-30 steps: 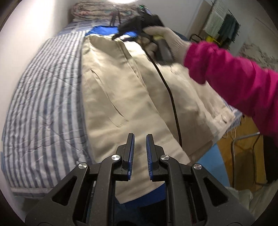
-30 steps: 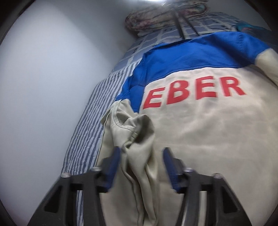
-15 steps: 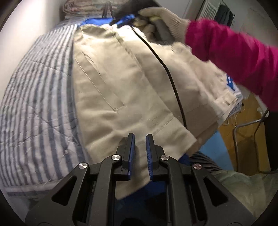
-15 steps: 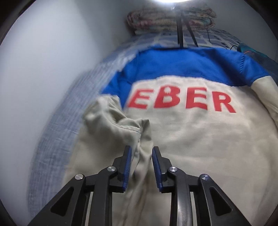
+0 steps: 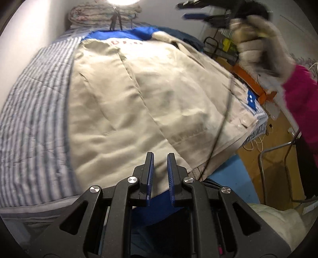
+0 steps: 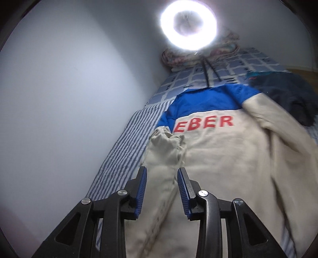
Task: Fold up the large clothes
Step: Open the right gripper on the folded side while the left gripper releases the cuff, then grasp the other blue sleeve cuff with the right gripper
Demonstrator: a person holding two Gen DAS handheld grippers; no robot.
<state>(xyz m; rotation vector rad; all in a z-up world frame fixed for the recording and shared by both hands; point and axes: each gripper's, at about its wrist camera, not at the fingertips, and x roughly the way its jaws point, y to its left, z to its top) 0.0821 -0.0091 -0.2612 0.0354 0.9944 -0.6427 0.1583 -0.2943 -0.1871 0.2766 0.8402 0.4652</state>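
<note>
A beige jacket [image 5: 139, 89] with a blue yoke and red letters "EBER" [image 6: 204, 124] lies back-up on a striped bed. Its left sleeve [image 6: 167, 150] is folded in over the body. My left gripper [image 5: 160, 156] hovers at the jacket's near hem, its jaws at a narrow slit, and I see nothing pinched in them. My right gripper [image 6: 161, 170] is lifted above the folded sleeve. Its jaws are opening with nothing between them. In the left wrist view the right gripper [image 5: 186, 10] is blurred at the top right, held by a gloved hand [image 5: 258, 45] with a pink sleeve.
The striped bedspread [image 5: 35, 95] runs along a white wall [image 6: 69, 89] on the left. Folded quilts [image 5: 103, 13] and a ring light [image 6: 188, 23] stand at the head. A dark garment [image 6: 288, 93] lies at the jacket's right shoulder. A metal frame [image 5: 278, 156] stands on the floor to the right.
My right gripper let go of the folded sleeve, rose and pulled back from the jacket; its jaws narrowed, then widened. The left gripper edged a little along the hem.
</note>
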